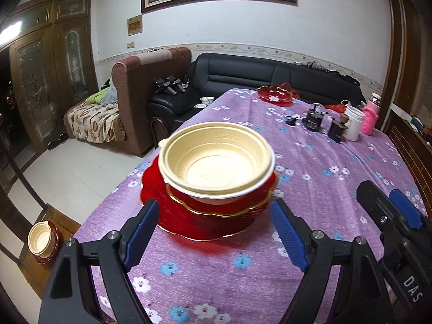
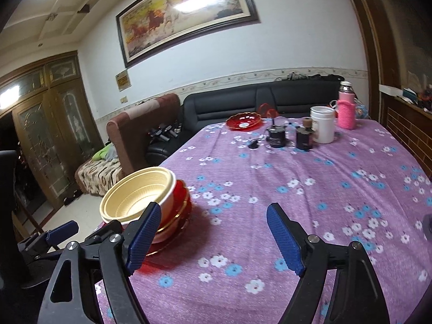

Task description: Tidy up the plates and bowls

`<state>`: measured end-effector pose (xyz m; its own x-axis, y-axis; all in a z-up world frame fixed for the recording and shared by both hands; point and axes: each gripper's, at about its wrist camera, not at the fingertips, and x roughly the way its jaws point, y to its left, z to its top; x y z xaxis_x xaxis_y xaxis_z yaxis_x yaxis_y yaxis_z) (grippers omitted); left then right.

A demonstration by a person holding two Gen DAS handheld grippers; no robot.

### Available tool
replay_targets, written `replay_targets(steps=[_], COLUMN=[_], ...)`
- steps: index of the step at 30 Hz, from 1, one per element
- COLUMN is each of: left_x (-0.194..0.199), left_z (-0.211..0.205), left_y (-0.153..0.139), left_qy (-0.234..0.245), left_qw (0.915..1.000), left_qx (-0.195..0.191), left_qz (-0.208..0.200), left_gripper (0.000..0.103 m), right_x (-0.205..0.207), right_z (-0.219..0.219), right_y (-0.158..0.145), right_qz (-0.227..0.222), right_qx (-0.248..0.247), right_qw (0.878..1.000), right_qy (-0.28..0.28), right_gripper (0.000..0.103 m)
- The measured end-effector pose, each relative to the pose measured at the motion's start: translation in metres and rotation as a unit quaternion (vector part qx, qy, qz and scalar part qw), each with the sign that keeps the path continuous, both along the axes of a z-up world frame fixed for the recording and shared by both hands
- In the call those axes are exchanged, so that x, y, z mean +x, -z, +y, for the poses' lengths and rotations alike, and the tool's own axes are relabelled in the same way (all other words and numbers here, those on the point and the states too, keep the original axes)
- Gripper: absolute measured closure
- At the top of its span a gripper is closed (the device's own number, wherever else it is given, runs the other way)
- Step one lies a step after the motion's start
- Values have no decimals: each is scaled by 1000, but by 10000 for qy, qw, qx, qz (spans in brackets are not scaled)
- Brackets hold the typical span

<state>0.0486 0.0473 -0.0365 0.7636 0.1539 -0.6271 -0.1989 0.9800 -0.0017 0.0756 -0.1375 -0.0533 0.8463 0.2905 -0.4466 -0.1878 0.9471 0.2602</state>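
The cream bowl (image 1: 216, 162) sits on the red plates (image 1: 205, 216) near the table (image 1: 324, 189) edge. Both the left tool (image 1: 213, 232) and right tool (image 2: 213, 237) are spread wide, holding nothing. A bump could push the pile off

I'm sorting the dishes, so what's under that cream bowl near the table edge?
The cream bowl sits on a stack of red plates with gold rims, resting on the purple tablecloth. How many plates is unclear; the bowl hides their centers.
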Motion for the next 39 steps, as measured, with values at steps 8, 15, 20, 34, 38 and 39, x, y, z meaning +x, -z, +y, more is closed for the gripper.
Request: replay_targets(steps=[8,15,20,34,38,39], left_x=[-6,-1,0,-1,-2,-3], left_z=[-22,-41,-48,-28,-19,-16], left_y=[-11,-12,-7,4,4,5], left_qy=[118,233,286,76,-1,-46], left_qw=[9994,9986,9984,9982,9982,9981], left_qx=[-184,-291,-336,-506,-487,-493], left_qz=[-252,-369,-345,-298,-337,-358], left_gripper=[19,19,19,18,18,18], right_x=[-12,-12,-12,-12,-12,-12], right_z=[-25,-51,-69,-34,-22,-20], right_y=[7,16,22,33,34,34], right_qz=[-46,10,124,231,276,273], right_qx=[-44,-126,-86,-422,-563,-576], right_qw=[9995,9978,9960,9970,9965,9965], right_qy=[311,645,876,605,550,534], right_gripper=[17,17,17,16,16,16])
